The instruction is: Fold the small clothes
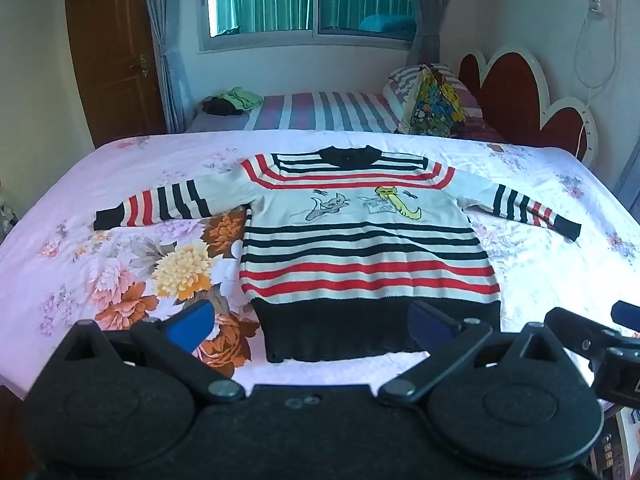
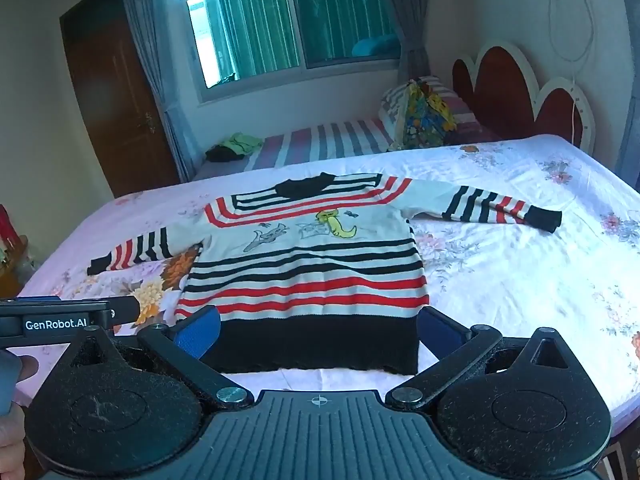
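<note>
A small striped sweater [image 1: 360, 256] lies flat, face up, on the floral bed sheet [image 1: 120, 184], both sleeves spread out sideways and its black hem nearest me. It also shows in the right wrist view [image 2: 304, 272]. My left gripper [image 1: 312, 326] is open and empty, hovering just short of the hem, its blue pads [image 1: 192, 322] wide apart. My right gripper [image 2: 318, 330] is open and empty, also at the hem, its jaws spanning most of the hem's width. The right gripper's body [image 1: 600, 340] shows at the lower right of the left wrist view.
A second bed with a striped cover [image 1: 320, 114] stands behind, with a colourful pillow [image 1: 434, 102] and folded green and dark clothes [image 1: 234, 102]. A red headboard [image 1: 528, 104] is at the right, a wooden door [image 1: 116, 56] at the left.
</note>
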Available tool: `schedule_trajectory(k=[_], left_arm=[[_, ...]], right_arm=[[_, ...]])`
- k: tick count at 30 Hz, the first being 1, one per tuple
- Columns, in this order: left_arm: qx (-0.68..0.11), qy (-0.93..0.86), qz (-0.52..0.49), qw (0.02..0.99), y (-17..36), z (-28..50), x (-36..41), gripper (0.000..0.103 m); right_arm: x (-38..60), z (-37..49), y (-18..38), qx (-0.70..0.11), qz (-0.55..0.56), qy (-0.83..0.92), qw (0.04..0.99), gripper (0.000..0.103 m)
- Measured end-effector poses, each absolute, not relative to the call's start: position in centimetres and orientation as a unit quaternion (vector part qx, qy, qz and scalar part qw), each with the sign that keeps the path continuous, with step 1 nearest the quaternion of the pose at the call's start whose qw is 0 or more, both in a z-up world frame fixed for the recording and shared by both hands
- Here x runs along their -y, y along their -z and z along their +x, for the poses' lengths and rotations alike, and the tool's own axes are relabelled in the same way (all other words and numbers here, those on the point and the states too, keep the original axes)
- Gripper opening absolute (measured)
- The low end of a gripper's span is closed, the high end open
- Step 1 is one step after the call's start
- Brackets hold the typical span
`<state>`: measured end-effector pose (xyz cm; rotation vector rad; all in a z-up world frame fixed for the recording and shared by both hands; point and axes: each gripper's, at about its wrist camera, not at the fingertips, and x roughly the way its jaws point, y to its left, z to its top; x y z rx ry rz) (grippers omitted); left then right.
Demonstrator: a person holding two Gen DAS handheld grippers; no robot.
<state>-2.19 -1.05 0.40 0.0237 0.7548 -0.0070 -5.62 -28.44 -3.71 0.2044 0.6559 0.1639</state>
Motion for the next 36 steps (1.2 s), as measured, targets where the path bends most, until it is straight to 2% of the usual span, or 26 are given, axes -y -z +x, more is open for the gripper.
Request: schedule_trajectory(k=[36], left_arm=[[-0.364,0.000,0.017,0.931,-0.23,-1.27,0.97,0.102]], right_arm=[[27.80,-4.87,4.36,-0.324,0.103,-0.079,0.937,0.103]])
